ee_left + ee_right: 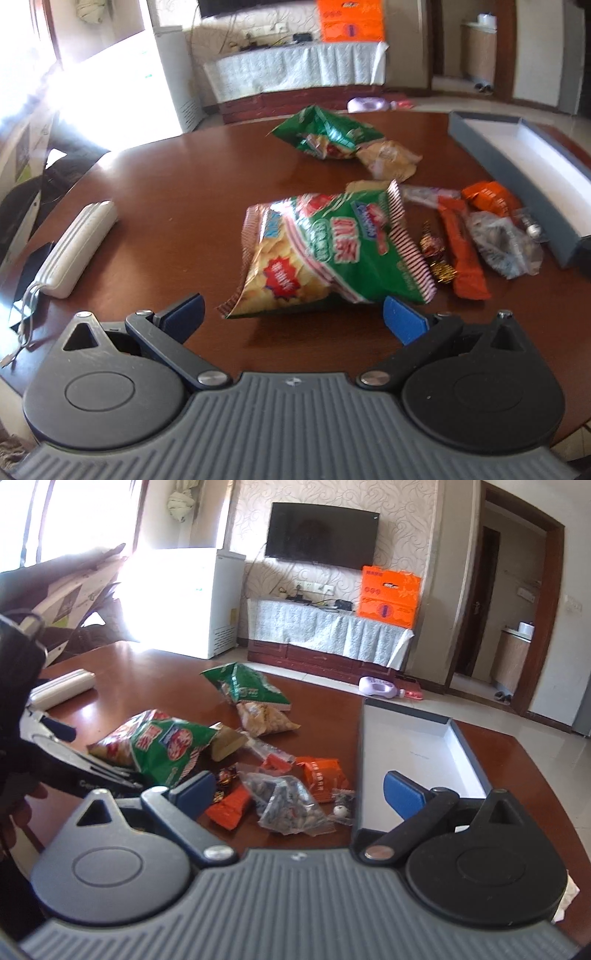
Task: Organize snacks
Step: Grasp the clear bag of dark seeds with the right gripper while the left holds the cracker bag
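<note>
Left claw (293, 314) wide, nothing held, low over the counter (166, 206) right in front of the chip bag (325, 254); bag's near edge sits between the blue pads. Right claw (299, 794) also wide and empty, above the small wrappers: clear pack (291, 805), orange pack (323, 779), orange bar (229, 808). Tray (406, 753) at 2 o'clock of the pile, nothing in it that we can see. Second green bag (325, 134) and tan pack (391, 157) at 12 o'clock, well apart from the claws. We judge the chip bag light, puffy, crinkly, slippery foil, contents crush easily. Best hold: the flat crimped seam at the near end, gentle squeeze, not the air-filled middle. White case (77, 247) at 9 o'clock, not a snack.
</note>
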`<state>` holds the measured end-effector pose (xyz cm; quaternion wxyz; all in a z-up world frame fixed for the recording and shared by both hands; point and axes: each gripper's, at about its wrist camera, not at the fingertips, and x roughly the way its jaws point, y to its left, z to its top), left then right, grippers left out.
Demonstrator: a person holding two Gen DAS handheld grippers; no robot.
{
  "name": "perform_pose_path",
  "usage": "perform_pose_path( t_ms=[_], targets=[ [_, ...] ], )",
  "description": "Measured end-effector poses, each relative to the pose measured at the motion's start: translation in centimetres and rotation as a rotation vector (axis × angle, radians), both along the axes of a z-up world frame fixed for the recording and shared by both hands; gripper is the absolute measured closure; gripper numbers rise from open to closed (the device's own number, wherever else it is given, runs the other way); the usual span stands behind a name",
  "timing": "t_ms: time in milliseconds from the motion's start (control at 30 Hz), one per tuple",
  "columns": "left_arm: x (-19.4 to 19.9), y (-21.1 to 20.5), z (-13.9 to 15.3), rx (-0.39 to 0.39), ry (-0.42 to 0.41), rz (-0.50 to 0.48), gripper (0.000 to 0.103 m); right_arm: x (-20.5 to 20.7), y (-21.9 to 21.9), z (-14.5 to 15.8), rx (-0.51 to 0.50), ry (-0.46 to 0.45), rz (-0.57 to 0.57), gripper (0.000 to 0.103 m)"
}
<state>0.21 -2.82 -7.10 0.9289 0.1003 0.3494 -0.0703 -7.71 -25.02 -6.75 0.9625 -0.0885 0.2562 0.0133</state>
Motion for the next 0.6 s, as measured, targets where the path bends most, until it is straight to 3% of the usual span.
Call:
perform_pose_path(
  t_ms=[133, 267, 333, 600],
  targets=[
    [0.8, 0.4, 0.1, -0.035, 0.009, 0.008, 0.0, 0.9, 1.5, -0.9, -0.046, 0.014, 0.09, 0.009],
    [1.9, 1.4, 0.6, -0.147, 0.011, 0.034, 0.0, 2.6, 1.9, -2.4, -0.035, 0.08, 0.123, 0.035],
    [2.4, 1.3, 0.9, -0.165, -0.002, 0.037, 0.0, 3.3, 1.8, -2.9, -0.045, 0.089, 0.104, 0.035],
    [4.2, -0.4, -0.3, -0.107, 0.028, 0.008, 0.0, 5.2, 1.5, -3.7, -0.03, 0.104, 0.073, 0.035]
  ],
)
